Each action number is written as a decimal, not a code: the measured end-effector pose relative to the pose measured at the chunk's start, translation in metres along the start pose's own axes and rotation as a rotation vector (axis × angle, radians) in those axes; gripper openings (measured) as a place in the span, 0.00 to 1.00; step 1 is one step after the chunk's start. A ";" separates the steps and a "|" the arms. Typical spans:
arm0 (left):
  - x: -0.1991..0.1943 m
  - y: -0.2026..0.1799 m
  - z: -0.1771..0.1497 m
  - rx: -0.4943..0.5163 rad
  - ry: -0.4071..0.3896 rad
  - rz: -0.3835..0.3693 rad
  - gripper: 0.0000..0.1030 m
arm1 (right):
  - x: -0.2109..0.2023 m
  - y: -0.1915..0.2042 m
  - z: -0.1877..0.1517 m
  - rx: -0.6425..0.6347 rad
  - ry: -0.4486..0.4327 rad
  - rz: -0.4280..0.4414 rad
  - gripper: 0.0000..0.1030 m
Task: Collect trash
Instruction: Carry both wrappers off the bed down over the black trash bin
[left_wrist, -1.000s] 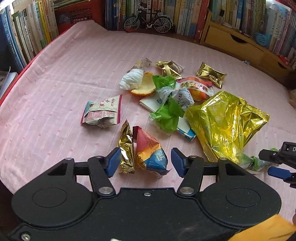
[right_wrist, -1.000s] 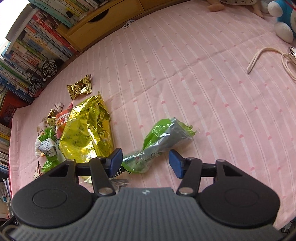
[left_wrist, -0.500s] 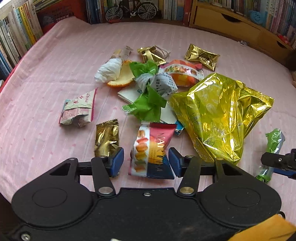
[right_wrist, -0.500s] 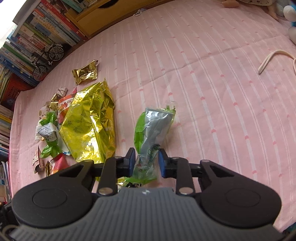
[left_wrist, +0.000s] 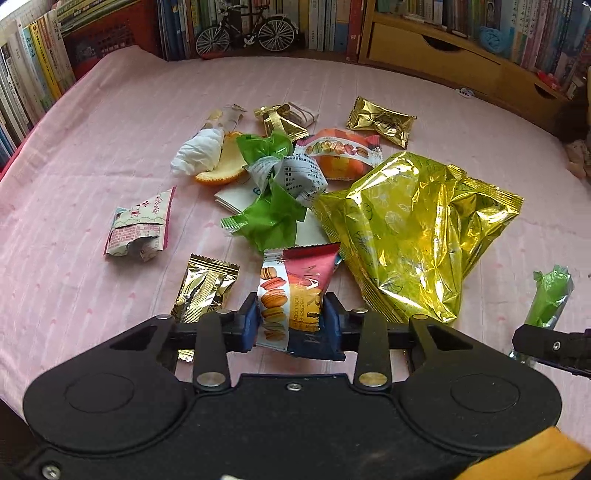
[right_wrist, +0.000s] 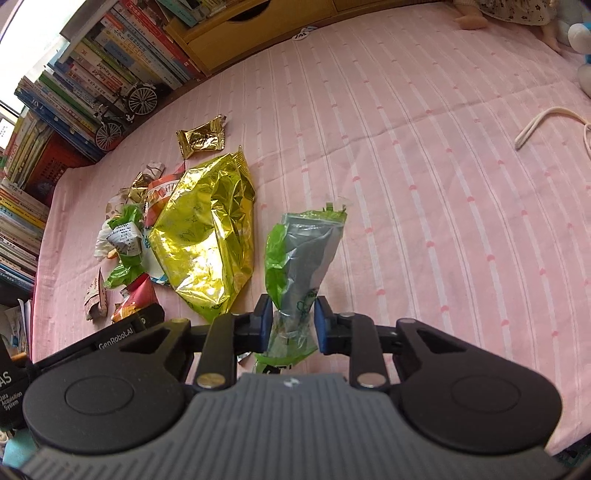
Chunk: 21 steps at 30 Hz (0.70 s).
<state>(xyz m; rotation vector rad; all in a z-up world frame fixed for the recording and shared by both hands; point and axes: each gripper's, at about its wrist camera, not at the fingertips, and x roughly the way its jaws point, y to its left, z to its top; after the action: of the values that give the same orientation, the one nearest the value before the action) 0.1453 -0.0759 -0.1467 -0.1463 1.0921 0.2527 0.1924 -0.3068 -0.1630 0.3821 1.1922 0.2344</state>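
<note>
Far left on the pink sheet (left_wrist: 92, 155): a torn pink-and-white wrapper (left_wrist: 138, 229), lying flat, apart from the rest. Just right of it, a small gold sachet (left_wrist: 205, 286), beside the left gripper's near finger but not in it. Left gripper (left_wrist: 291, 325) — jaws just drawn in, now clamped on the macaron packet (left_wrist: 295, 288), both blue pads pressed to its lower end, top of the packet sticking out ahead.

Beyond that, the main heap: white tissue (left_wrist: 199, 153) against an orange peel (left_wrist: 221, 166), a knotted green wrapper (left_wrist: 273, 206) over white paper, a second macaron packet (left_wrist: 340, 153) behind, two more gold wrappers at the back. Right of the heap, the big yellow foil bag (left_wrist: 417, 236), crumpled, flat on the sheet.

Further right, right gripper (right_wrist: 291, 321) — pinched on the green-and-silver pouch (right_wrist: 306, 254), gripped near its lower end, torn top pointing away. Same pouch visible at the right edge of the left wrist view, well clear of the foil bag.

Far right of the sheet: a white cord (right_wrist: 543, 122). Bookshelves (left_wrist: 332, 18) and a model bicycle (left_wrist: 245, 31) along the back.
</note>
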 end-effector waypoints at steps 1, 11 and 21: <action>-0.004 0.000 -0.001 0.004 -0.007 -0.003 0.33 | -0.002 0.000 -0.001 0.003 -0.004 0.003 0.27; -0.071 0.030 -0.017 0.049 -0.091 -0.061 0.32 | -0.042 0.011 -0.027 0.068 -0.109 -0.009 0.27; -0.143 0.120 -0.061 0.141 -0.179 -0.157 0.32 | -0.102 0.055 -0.086 0.083 -0.280 -0.035 0.27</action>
<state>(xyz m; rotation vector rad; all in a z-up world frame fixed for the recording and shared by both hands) -0.0022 0.0059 -0.0463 -0.0813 0.9120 0.0460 0.0772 -0.2807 -0.0798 0.4509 0.9337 0.0969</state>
